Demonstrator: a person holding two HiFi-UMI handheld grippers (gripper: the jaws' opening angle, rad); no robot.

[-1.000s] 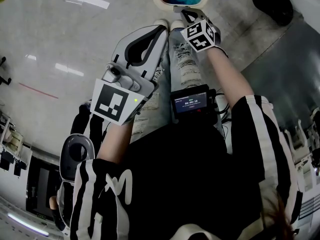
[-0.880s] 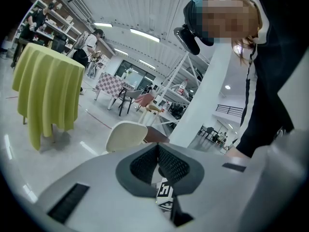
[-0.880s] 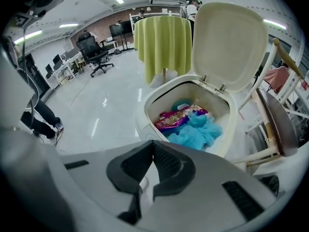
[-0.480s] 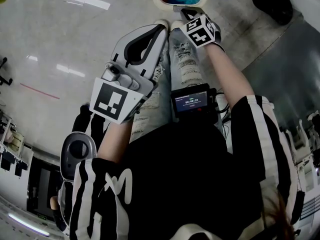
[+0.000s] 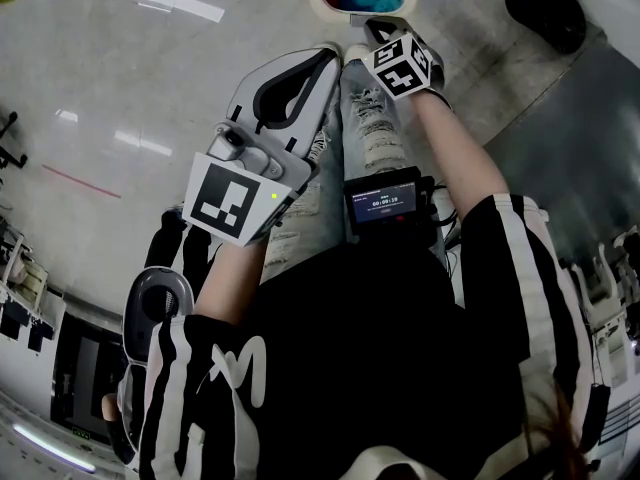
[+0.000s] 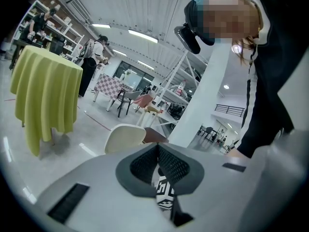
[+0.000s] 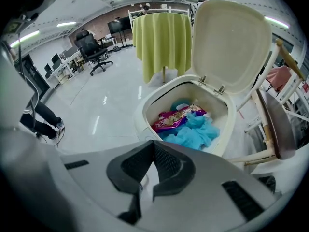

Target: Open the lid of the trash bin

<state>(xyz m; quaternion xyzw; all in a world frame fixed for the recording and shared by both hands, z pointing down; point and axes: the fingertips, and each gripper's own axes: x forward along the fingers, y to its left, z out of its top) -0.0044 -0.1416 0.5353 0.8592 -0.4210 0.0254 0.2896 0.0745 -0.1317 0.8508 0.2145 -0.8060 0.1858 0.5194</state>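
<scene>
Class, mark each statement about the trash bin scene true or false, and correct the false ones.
1. The lid of the trash bin stands open. True.
2. The bin is empty. False: blue crumpled material and a pink wrapper lie inside.
3. The right gripper grips the lid. False: its jaws are together on nothing, apart from the lid.
4. A yellow-green tablecloth hangs behind the bin. True.
5. The left gripper has its jaws wide apart. False: they are together, holding nothing.
</scene>
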